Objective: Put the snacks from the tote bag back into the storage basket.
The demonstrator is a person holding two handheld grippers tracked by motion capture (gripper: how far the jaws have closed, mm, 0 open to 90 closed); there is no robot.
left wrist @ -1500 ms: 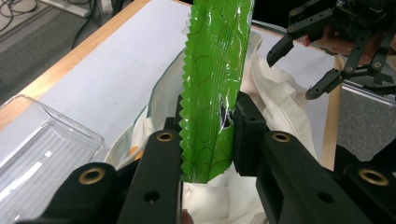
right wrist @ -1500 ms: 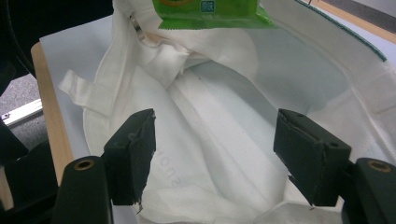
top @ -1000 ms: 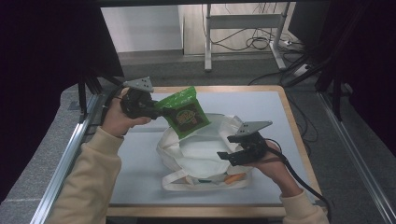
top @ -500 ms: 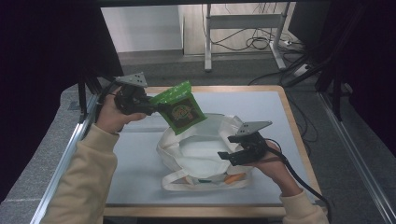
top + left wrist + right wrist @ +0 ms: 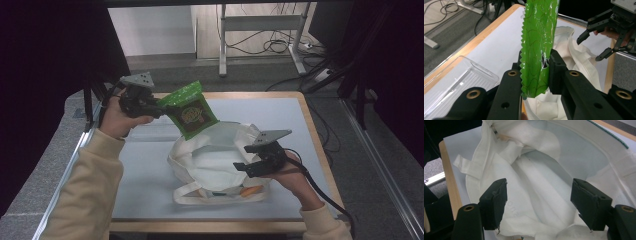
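Green snack packet [image 5: 191,111] sits upper left of centre in the high view, pinched by one edge in the left gripper [image 5: 156,107] above the rim of the white tote bag [image 5: 215,160]; that thin grip could let it twist or slip & land on the table [image 5: 150,165] beside the bag. Right gripper [image 5: 245,167], lower right, jaws wide apart w/ nothing between them, hangs over the bag mouth, so the floppy rim may sag shut. Left forearm reaches up the left side, wrist level; right hand is low at the bag's near-right edge.

Left gripper [image 5: 159,109] raised, jaws clamped, right gripper [image 5: 241,167] jaws spread

A snack packet [image 5: 191,111] hangs above the table [image 5: 310,120], behind and left of the cloth bag [image 5: 215,160].
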